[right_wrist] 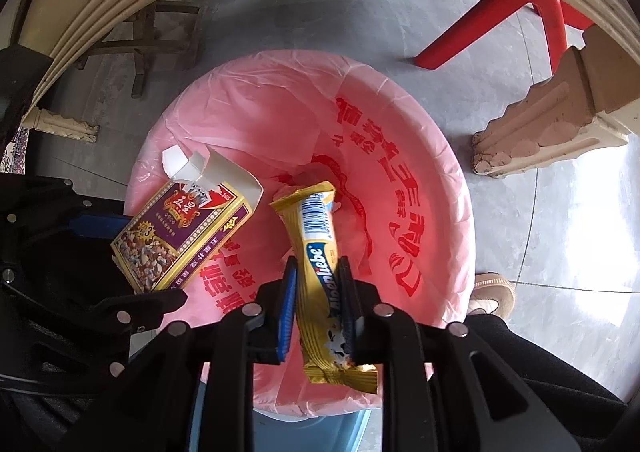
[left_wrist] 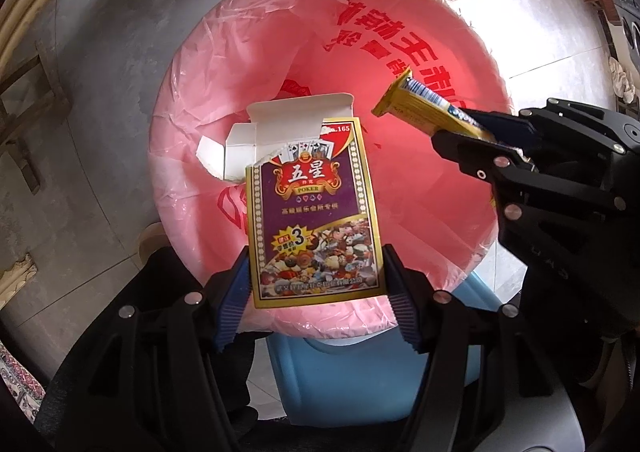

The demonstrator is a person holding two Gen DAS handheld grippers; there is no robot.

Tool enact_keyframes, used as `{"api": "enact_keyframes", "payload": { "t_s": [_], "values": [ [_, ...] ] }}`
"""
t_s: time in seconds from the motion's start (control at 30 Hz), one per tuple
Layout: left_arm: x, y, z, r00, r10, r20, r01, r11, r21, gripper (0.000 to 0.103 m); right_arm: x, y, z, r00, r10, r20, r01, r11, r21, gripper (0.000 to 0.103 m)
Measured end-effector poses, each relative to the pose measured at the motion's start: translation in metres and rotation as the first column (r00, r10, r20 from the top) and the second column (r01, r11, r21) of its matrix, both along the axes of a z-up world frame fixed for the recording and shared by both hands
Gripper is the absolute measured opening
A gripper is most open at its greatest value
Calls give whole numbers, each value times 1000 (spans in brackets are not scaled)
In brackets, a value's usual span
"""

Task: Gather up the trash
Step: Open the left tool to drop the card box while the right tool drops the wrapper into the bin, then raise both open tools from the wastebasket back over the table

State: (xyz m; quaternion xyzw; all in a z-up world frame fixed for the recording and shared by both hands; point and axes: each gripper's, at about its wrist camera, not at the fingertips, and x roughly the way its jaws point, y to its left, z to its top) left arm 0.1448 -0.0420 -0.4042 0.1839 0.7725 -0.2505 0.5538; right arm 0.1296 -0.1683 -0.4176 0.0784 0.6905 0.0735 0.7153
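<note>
Clamped on a light, stiff card box (left_wrist: 316, 208) by its lower edges, the left gripper (left_wrist: 318, 284) holds it over the pink-lined bin (left_wrist: 192, 64), while the right gripper (right_wrist: 318, 308) pinches a thin, crinkly wrapper (right_wrist: 320, 272) mid-length above that bin.

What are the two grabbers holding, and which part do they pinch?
The left gripper pinches the purple cardboard playing-card box by its bottom end. The right gripper pinches the gold candy wrapper around its middle.

Home: tiled floor (right_wrist: 400, 20), red stool (right_wrist: 520, 4)
</note>
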Motion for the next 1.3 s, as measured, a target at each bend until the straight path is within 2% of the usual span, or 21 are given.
{"api": "enact_keyframes", "payload": {
  "t_s": [0.03,0.1,0.17,0.9,1.03,1.17,1.3],
  "values": [
    [1,-1,-1,1000,0,-3,0,1000,2,63,0,0,1,1000,0,6,0,1000,-1,31],
    [2,0,-4,1000,1,-2,-1,1000,11,71,1,0,4,1000,-2,18,2,1000,-5,49],
    [2,1,-3,1000,-3,8,3,1000,14,71,1,0,7,999,-5,34,6,1000,-16,57],
    [0,1,4,1000,-3,31,3,1000,2,71,0,-1,20,998,-23,51,21,999,27,57],
    [-3,6,25,999,8,51,-7,1000,-27,71,-5,4,46,995,3,96,-9,998,59,57],
    [-5,14,70,993,21,113,-11,997,-81,71,-10,7,82,987,33,157,-44,997,70,57],
    [-6,26,123,978,27,207,-3,994,-112,71,-12,10,133,966,87,244,-104,993,57,57]
  ]
}}
